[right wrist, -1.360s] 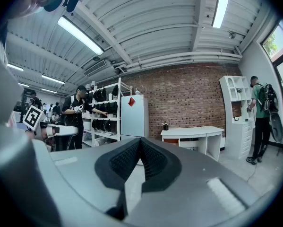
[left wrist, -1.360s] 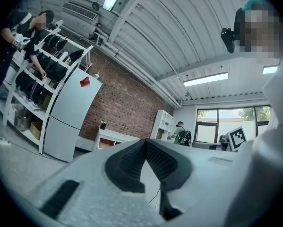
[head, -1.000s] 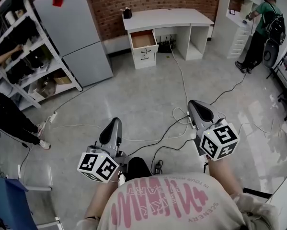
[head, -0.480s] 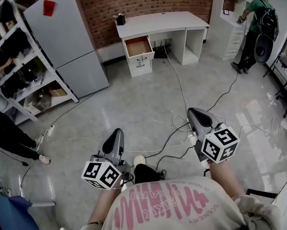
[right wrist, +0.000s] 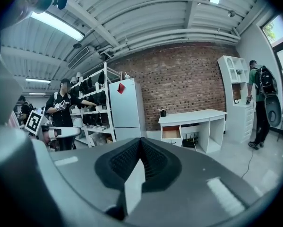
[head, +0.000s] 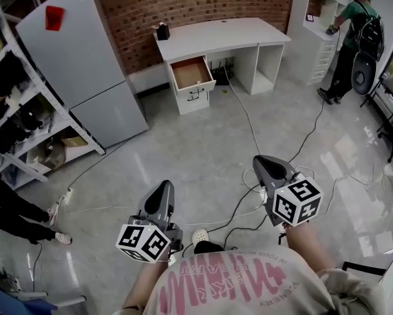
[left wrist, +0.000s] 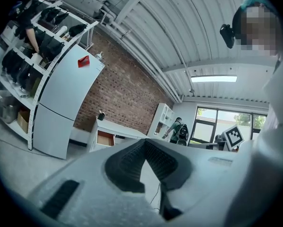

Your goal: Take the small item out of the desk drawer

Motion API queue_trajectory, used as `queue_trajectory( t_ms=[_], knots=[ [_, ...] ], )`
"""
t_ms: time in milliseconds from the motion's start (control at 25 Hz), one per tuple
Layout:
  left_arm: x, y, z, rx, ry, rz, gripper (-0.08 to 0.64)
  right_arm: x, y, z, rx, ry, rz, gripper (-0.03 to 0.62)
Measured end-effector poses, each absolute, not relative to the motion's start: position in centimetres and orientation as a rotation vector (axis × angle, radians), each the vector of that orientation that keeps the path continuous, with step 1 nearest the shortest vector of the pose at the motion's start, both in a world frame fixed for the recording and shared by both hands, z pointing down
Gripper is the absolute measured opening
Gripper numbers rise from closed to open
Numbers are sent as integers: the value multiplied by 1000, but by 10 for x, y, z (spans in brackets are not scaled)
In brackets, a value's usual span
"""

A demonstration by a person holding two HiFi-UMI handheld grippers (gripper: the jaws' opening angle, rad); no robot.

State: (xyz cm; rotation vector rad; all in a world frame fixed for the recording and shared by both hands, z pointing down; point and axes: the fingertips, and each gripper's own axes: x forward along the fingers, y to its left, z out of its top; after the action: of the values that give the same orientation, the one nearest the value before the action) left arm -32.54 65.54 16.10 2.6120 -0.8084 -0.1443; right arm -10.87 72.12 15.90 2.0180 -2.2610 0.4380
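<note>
A white desk (head: 222,35) stands against the brick wall, far across the floor. Its top drawer (head: 191,75) is pulled out and shows a brown inside; no small item can be made out in it from here. My left gripper (head: 165,189) and right gripper (head: 264,164) are held low over the floor, both pointing toward the desk and well short of it. Both are shut with nothing between the jaws. The open drawer (right wrist: 171,132) also shows beyond the right gripper (right wrist: 139,142), and the drawer (left wrist: 106,138) beyond the left gripper (left wrist: 145,144).
A grey fridge (head: 84,58) and shelving racks (head: 12,104) line the left. Cables (head: 248,126) trail across the floor between me and the desk. A person in green (head: 352,38) stands at white shelves on the right; another person's legs (head: 16,209) show at the left. A black holder (head: 163,31) sits on the desk.
The view has shifted across the floor, and the fridge and desk sit differently in frame. Both grippers stay shut and low in front of me.
</note>
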Motion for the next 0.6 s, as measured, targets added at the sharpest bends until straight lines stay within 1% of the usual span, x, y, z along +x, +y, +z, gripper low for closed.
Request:
queue_trajectory(
  t_ms=[320,600],
  knots=[
    [-329,556,155,2636,-759,-149,2,-125,624,159,2030,-2249,433,12],
    [-333,504,160,2618,-739,-146,3,-131,572,162,2028,-2227,447,12]
  ],
)
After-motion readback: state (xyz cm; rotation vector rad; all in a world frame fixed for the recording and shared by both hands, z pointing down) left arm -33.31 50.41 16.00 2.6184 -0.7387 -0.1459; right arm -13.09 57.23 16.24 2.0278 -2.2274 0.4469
